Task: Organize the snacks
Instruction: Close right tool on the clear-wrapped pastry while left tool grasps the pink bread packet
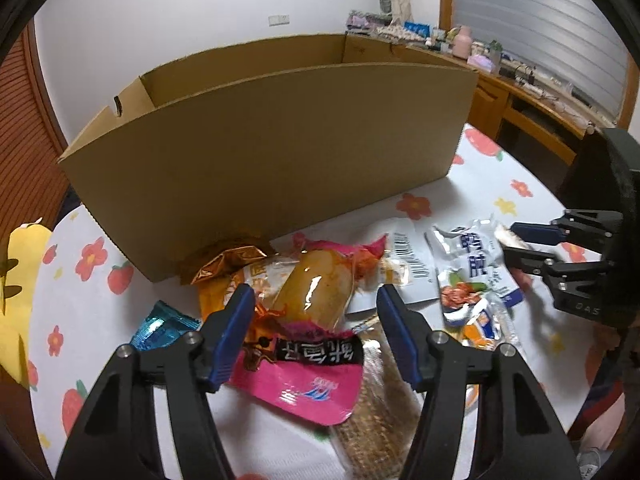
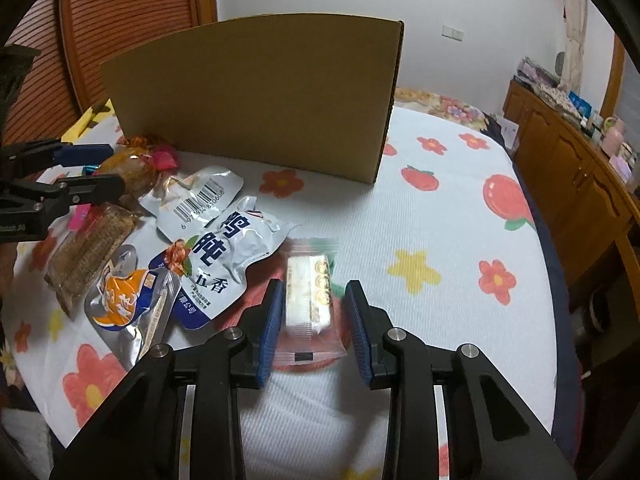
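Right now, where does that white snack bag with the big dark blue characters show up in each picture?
Left wrist view: white bag, right of centre, beside the right gripper.
Right wrist view: white bag, left of centre, beside the clear wafer packet.
Shared landmark: the cardboard box behind it.

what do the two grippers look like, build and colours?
Both match: the left gripper and the right gripper have black angular plastic linkage arms with silver pivot pins, and ribbed blue pads on the fingers. No cables or sleeves are visible. Pale lettering on one body is unreadable.
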### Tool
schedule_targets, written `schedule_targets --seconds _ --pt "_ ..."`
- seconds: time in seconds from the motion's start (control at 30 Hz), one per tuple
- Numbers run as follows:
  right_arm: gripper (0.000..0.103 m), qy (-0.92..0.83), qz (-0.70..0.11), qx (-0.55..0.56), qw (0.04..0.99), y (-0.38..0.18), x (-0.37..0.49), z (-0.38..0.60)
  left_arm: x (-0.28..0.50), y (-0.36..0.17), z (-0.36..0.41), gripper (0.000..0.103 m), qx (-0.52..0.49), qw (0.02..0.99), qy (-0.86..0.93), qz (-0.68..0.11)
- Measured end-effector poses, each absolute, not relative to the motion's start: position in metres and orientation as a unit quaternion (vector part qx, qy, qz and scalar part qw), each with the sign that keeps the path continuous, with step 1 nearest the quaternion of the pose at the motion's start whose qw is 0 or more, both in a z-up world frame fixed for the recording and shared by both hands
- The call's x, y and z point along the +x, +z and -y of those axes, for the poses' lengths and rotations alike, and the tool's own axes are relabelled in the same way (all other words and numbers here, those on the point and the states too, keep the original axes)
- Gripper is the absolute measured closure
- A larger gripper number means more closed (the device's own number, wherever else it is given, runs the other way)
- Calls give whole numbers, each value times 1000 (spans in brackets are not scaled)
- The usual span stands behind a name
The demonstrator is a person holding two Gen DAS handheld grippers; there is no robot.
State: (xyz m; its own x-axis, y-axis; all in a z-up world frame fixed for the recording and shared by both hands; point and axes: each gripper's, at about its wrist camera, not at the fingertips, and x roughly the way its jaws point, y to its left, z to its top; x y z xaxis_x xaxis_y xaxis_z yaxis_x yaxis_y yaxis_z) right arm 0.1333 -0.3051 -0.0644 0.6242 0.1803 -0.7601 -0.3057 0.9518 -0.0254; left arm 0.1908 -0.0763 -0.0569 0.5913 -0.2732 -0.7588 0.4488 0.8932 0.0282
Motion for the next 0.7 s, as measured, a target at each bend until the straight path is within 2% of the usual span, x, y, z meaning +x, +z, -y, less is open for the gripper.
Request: schedule_targets --seconds 0.23,0.3,0.4,0.7 --pt "72 138 -412 -68 898 -65 133 307 200 -60 78 42 116 879 -199 -417" --pt "72 139 -413 -66 898 -65 133 308 199 -59 79 52 127 881 -192 -414" --pt "72 140 -413 -65 898 -65 133 308 196 -60 78 57 137 879 -198 -411" --pt "71 140 -413 -65 898 -65 133 308 191 -63 73 57 152 874 -206 -414"
